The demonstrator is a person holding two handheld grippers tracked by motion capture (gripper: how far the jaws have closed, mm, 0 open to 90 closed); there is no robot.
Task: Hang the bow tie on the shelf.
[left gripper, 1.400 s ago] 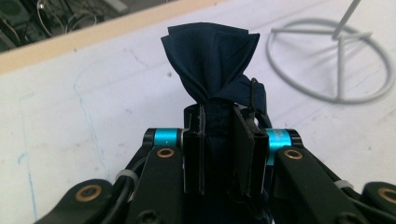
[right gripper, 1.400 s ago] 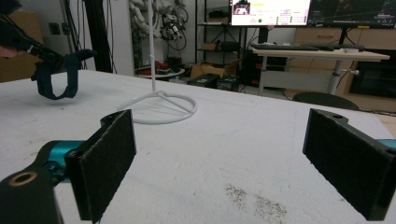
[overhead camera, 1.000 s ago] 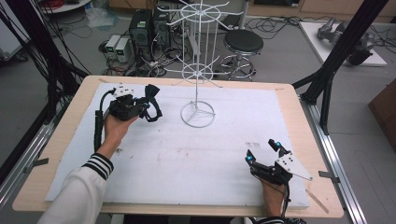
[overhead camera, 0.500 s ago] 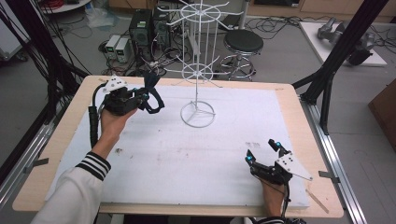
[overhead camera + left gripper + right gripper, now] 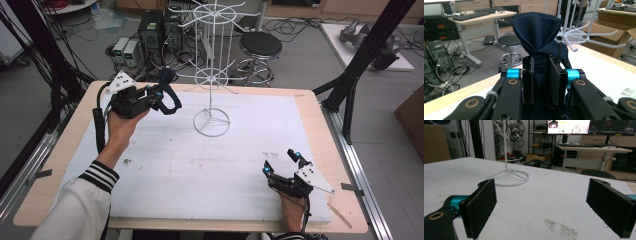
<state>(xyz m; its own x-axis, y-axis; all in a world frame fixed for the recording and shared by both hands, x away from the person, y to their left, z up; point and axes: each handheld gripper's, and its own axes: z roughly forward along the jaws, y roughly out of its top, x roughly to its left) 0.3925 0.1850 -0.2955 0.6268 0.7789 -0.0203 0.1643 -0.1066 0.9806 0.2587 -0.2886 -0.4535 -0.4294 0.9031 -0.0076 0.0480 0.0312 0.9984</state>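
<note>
High view: one dark blue cloth item [image 5: 168,95], seemingly a cap with a strap, is held above the table [image 5: 60,165] at about ten o'clock, clamped in the closed left gripper [image 5: 159,93]. It is judged light, soft and floppy; bunched fabric is the best hold. One white wire rack [image 5: 212,75] stands at twelve o'clock. One right gripper [image 5: 281,162], jaws apart and empty, rests at five o'clock.

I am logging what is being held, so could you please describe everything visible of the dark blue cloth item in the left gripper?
The dark blue cloth item looks like soft woven fabric with a stitched strap or band. It is bunched and pinched between the shut pads of the left gripper, its gathered top standing above them. It is held above the table's left rear, near the white wire stand but apart from it.
</note>
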